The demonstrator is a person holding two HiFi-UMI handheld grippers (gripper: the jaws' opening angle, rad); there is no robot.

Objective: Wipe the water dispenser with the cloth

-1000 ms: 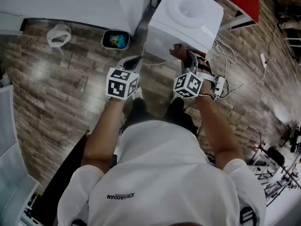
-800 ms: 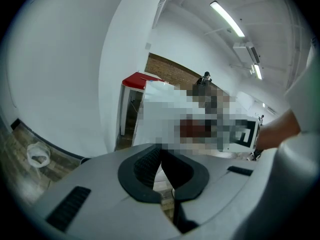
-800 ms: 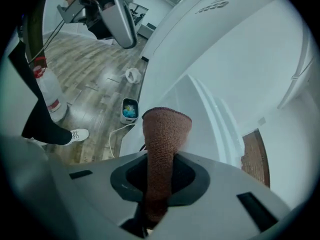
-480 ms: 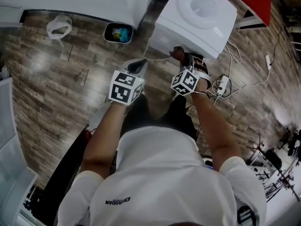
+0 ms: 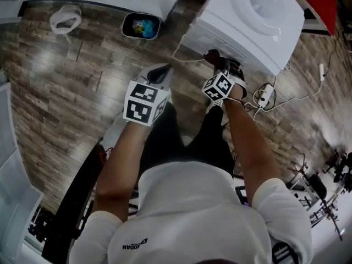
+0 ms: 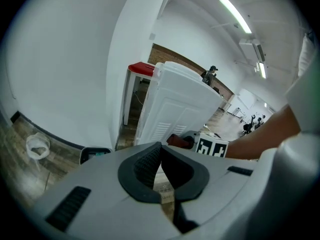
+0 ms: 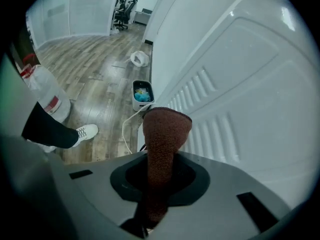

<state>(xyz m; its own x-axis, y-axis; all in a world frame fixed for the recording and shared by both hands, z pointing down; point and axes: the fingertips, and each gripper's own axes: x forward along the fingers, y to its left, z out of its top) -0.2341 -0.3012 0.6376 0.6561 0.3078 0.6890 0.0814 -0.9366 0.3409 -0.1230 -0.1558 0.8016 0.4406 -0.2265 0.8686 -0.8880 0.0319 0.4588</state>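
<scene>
Cloth (image 7: 165, 129), brown and knitted, stands clamped between the jaws of the right gripper (image 7: 159, 176). Its folded tip is up beside the louvred panel of the white water dispenser (image 7: 250, 84); whether it touches the panel cannot be told. The left gripper (image 6: 161, 170) is held off to the side, apart from the dispenser, its jaws together with nothing between them. On the wooden floor (image 5: 66, 87) near the dispenser stands a small bin (image 5: 141, 26) with blue contents, and a white cable (image 5: 184, 56) trails beside it.
</scene>
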